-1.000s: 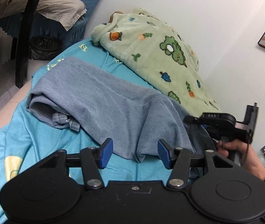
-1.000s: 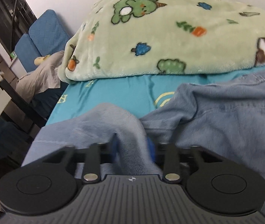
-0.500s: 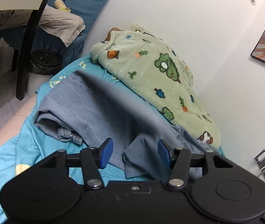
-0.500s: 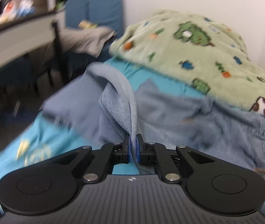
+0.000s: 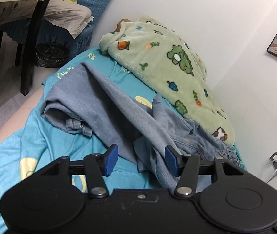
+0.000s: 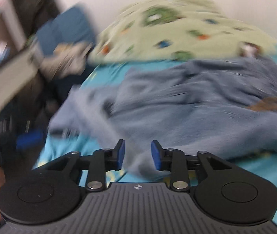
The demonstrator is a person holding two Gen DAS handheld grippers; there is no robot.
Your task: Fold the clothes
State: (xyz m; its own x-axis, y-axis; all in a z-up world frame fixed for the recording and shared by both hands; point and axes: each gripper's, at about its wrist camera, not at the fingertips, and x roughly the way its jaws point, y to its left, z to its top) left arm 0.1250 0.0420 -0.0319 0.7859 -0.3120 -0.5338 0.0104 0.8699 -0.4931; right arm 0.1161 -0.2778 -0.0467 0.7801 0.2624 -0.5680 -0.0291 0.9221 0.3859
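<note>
Ahead of both tongs, the jeans (image 5: 107, 105) lie crumpled on the bed (image 5: 40, 148), one long fold running up toward the blanket (image 5: 158, 58) by the wall. The left tongs (image 5: 141, 159) are spread wide, denim lying between the pads without being pinched. The right tongs (image 6: 138, 154) stand open too; through heavy blur, a bit of cloth seems to lie loose between them.

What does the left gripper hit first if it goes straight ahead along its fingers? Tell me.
Most likely the blue-grey jeans: the left gripper is open, and a fold of that denim already lies in the gap between its fingers. Depth is unclear, so contact may be immediate. The teal bedsheet lies beneath.
</note>
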